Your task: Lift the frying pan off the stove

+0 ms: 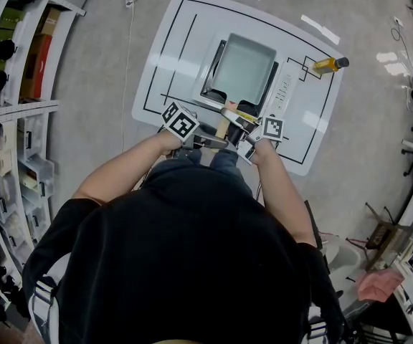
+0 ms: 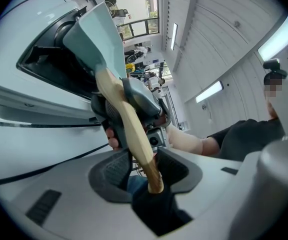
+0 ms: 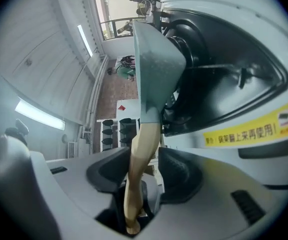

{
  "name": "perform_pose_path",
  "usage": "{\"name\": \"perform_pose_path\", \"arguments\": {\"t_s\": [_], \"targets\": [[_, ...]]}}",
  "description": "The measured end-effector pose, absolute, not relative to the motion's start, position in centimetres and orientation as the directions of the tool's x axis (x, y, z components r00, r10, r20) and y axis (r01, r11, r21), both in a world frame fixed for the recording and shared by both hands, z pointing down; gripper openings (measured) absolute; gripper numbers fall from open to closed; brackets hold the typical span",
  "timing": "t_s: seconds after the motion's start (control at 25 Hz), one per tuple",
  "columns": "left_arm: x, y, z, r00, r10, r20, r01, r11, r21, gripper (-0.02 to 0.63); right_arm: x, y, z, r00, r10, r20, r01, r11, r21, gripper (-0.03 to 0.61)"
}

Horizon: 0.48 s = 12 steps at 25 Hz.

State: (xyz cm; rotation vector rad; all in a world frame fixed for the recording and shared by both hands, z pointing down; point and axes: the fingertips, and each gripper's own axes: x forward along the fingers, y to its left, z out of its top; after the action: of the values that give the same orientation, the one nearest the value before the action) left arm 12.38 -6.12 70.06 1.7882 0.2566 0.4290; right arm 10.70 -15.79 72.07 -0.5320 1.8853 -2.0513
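Square frying pan [image 1: 244,69] sits on the stove [image 1: 287,90], at 12 o'clock from your hands. Its wooden handle [image 2: 134,129] runs between both pairs of jaws — your left gripper [image 2: 144,165] and right gripper [image 3: 145,170] are each spread, with a gap beside the handle.

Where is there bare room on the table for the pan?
Bare table left of the stove, and a strip between stove and bottle. Crowded at the near edge, where the left gripper and right gripper flank the handle.
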Motion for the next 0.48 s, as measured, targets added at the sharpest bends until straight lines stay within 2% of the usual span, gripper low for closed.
{"name": "perform_pose_path", "arguments": {"t_s": [0.24,0.48], "targets": [[12.21,-6.04,70.26,0.899,0.408,0.158,-0.045,-0.272,0.961,0.158,10.47,-15.85,71.95,-0.882,-0.470,0.034,0.015,-0.100,-0.995,0.161],[12.40,-5.92,70.21,0.901,0.409,0.146,-0.033,-0.270,0.962,0.156,10.48,-15.85,71.74,-0.889,-0.456,0.039,-0.003,-0.080,-0.997,0.141]]}}
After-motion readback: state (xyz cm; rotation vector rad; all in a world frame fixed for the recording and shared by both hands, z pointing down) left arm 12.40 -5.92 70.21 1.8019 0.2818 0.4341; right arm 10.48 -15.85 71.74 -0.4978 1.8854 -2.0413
